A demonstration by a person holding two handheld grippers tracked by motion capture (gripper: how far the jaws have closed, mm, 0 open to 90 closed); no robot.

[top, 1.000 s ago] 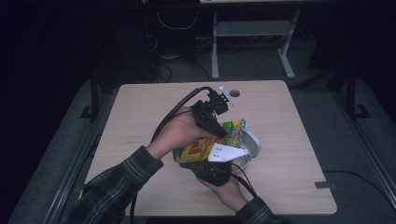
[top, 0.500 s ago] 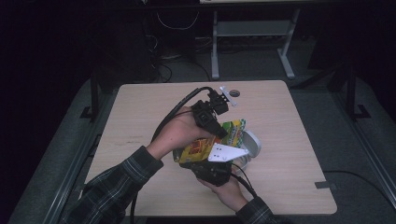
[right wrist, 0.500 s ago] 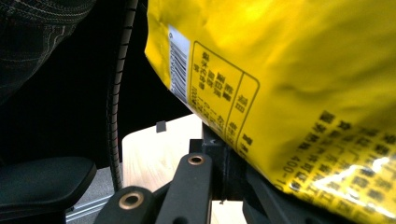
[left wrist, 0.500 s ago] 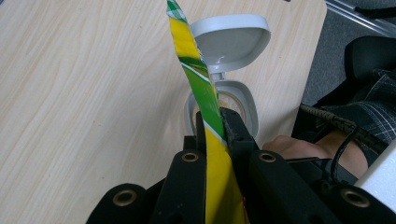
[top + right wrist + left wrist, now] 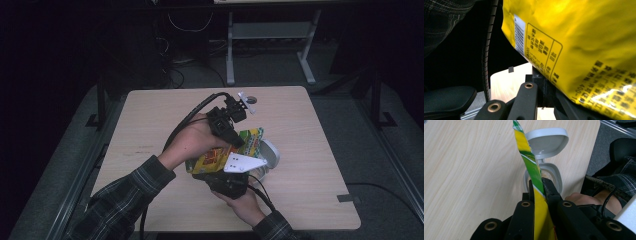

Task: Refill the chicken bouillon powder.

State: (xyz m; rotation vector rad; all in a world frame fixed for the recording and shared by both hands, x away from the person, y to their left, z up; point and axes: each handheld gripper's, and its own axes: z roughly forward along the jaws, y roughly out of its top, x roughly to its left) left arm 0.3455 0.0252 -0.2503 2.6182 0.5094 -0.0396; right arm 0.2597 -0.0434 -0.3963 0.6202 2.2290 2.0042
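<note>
Both grippers clamped on yellow-green bag. Left gripper pinches thin top edge; open container just beyond fingertips, grey lid flipped back. Right gripper pinches bag's lower edge. Risks: edge slips from left pads, bag drops; mouth off-centre, contents spill onto table; bag knocks container.

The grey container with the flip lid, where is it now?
In the high view the grey container sits right of table centre, directly under the yellow bag, lid open.
</note>
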